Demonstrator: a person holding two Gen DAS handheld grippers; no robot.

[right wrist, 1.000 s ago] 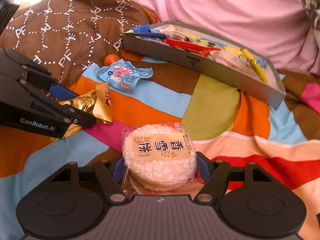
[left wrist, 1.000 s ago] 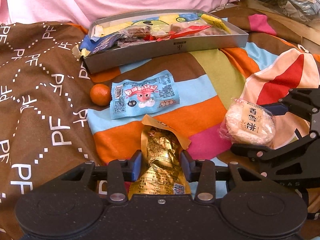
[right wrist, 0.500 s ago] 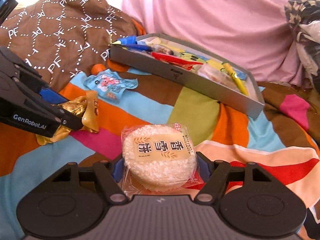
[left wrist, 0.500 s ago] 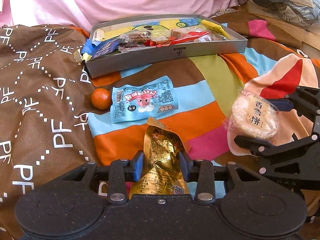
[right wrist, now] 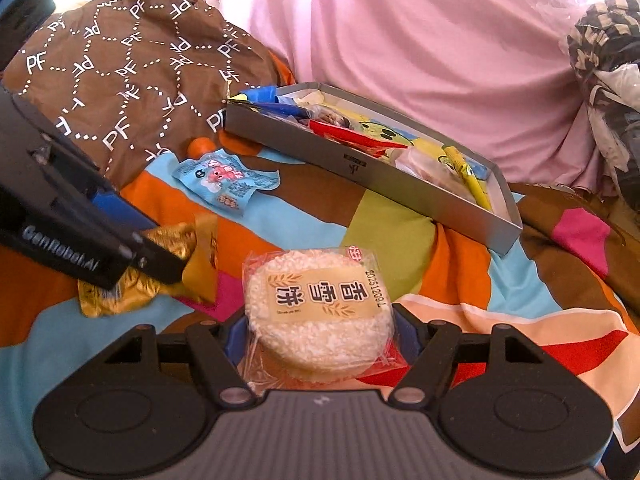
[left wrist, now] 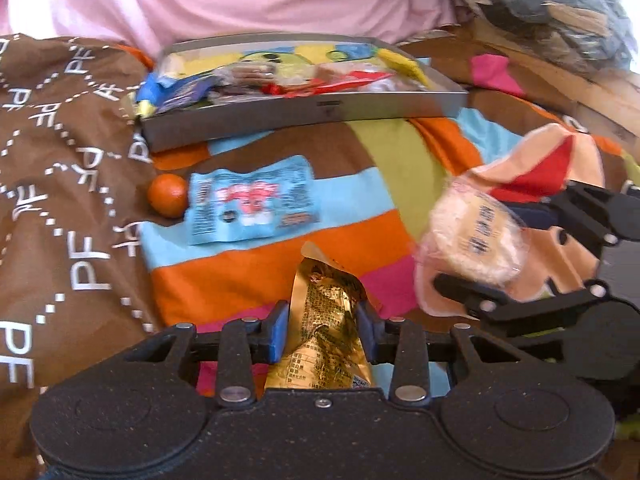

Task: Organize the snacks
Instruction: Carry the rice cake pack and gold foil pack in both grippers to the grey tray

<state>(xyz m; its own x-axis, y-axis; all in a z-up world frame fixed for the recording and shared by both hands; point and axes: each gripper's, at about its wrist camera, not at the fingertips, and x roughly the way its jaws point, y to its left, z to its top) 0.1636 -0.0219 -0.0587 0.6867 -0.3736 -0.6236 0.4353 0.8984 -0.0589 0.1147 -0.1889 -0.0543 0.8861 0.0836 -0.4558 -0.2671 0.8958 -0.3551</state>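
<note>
My left gripper (left wrist: 323,334) is shut on a crinkled gold foil snack packet (left wrist: 326,336), held just above the striped blanket. My right gripper (right wrist: 320,342) is shut on a round rice cracker in a clear wrapper (right wrist: 320,316), lifted off the blanket; the same rice cracker (left wrist: 476,236) shows blurred at the right of the left wrist view. Farther back lies a grey shallow box (left wrist: 312,110) holding several snack packets. The same box (right wrist: 400,182) slants across the right wrist view. A light-blue snack packet (left wrist: 250,200) and a small orange fruit (left wrist: 167,195) lie in front of the box.
A colourful striped blanket (left wrist: 248,276) covers the surface, with a brown patterned cloth (left wrist: 60,168) bunched at the left. A pink sheet (right wrist: 400,32) rises behind the box. Crumpled dark fabric (right wrist: 608,92) sits at the far right.
Both grippers have risen and moved toward the box with their snacks. The rice cracker has come up off the blanket, and the box looks nearer in both views.
</note>
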